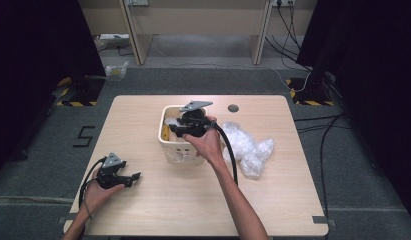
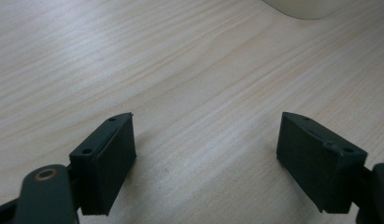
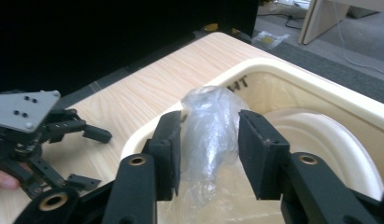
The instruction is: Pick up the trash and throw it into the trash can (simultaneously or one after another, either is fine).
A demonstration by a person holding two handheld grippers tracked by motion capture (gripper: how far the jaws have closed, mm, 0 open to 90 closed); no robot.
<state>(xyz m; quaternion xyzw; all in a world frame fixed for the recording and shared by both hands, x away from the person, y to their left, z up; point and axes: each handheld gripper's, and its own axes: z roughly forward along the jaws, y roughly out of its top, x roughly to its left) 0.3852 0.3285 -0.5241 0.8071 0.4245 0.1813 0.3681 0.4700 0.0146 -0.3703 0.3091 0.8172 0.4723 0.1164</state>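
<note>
A cream plastic bin (image 1: 179, 151) stands at the middle of the wooden table (image 1: 143, 120). My right gripper (image 1: 174, 131) reaches into it from above. In the right gripper view my right gripper (image 3: 209, 121) is shut on a crumpled clear plastic bag (image 3: 210, 144), held just over the bin's rim (image 3: 316, 88); a white rounded item (image 3: 330, 140) lies inside the bin. My left gripper (image 1: 134, 179) rests low near the table's front left, held in a hand. In its own view my left gripper (image 2: 206, 126) is open over bare wood, nothing between the jaws.
A heap of clear plastic bags (image 1: 249, 147) lies on the table right of the bin. A round cable hole (image 1: 233, 108) is behind it. The bin's corner (image 2: 306, 7) shows at the top of the left gripper view. Desks and cables stand on the floor beyond.
</note>
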